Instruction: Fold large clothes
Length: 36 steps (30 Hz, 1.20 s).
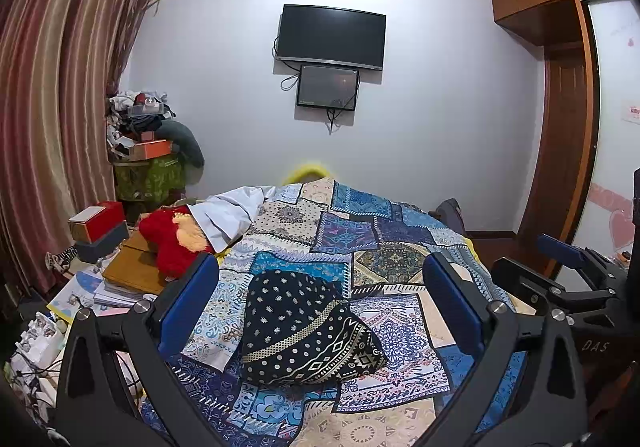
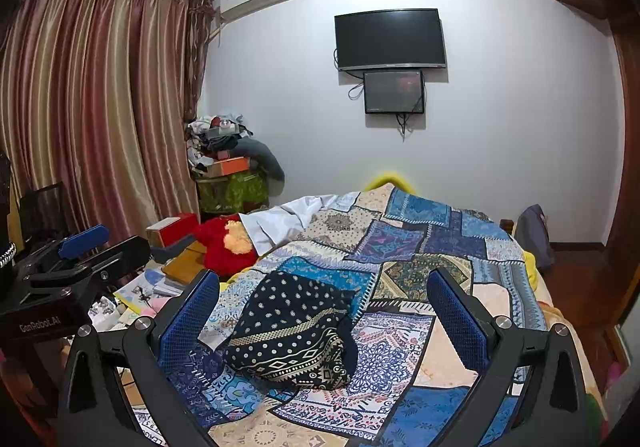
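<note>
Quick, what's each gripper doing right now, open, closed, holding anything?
Left gripper: open, holding nothing, above the black dotted garment.
Right gripper: open, holding nothing, above the same garment.

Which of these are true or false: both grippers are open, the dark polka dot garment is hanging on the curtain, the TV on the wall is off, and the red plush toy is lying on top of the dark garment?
1. Both grippers are open. True: the left gripper and the right gripper each have their blue fingers spread wide, holding nothing.
2. The dark polka dot garment hangs on the curtain. False: it lies bunched on the patchwork bedspread.
3. The TV is off. True: its screen is black.
4. The red plush toy lies on the garment. False: it sits apart, at the bed's left edge.
</note>
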Each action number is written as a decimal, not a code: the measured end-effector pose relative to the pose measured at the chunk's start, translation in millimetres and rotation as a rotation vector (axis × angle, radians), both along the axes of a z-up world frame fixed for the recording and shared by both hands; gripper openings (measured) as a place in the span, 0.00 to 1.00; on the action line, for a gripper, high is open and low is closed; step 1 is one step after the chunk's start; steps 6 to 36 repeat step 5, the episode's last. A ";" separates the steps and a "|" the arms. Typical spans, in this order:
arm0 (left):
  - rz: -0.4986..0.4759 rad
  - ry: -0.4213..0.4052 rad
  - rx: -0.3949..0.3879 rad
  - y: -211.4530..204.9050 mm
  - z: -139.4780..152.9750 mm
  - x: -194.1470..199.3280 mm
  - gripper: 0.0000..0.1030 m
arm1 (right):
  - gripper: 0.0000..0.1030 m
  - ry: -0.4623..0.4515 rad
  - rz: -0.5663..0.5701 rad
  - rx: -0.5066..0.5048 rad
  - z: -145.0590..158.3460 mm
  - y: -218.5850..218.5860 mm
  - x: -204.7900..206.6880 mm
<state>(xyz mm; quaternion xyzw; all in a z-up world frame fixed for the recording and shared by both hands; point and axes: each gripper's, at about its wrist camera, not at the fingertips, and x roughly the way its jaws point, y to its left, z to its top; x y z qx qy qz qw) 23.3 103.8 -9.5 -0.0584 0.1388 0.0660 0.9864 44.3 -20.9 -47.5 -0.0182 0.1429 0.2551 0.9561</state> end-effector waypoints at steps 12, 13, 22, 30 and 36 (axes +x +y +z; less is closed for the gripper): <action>-0.005 0.008 -0.006 -0.1 -0.3 0.7 1.00 | 1.00 0.001 0.000 0.003 1.0 0.5 -0.5; -0.005 0.008 -0.006 -0.1 -0.3 0.7 1.00 | 1.00 0.001 0.000 0.003 1.0 0.5 -0.5; -0.005 0.008 -0.006 -0.1 -0.3 0.7 1.00 | 1.00 0.001 0.000 0.003 1.0 0.5 -0.5; -0.005 0.008 -0.006 -0.1 -0.3 0.7 1.00 | 1.00 0.001 0.000 0.003 1.0 0.5 -0.5; -0.005 0.008 -0.006 -0.1 -0.3 0.7 1.00 | 1.00 0.001 0.000 0.003 1.0 0.5 -0.5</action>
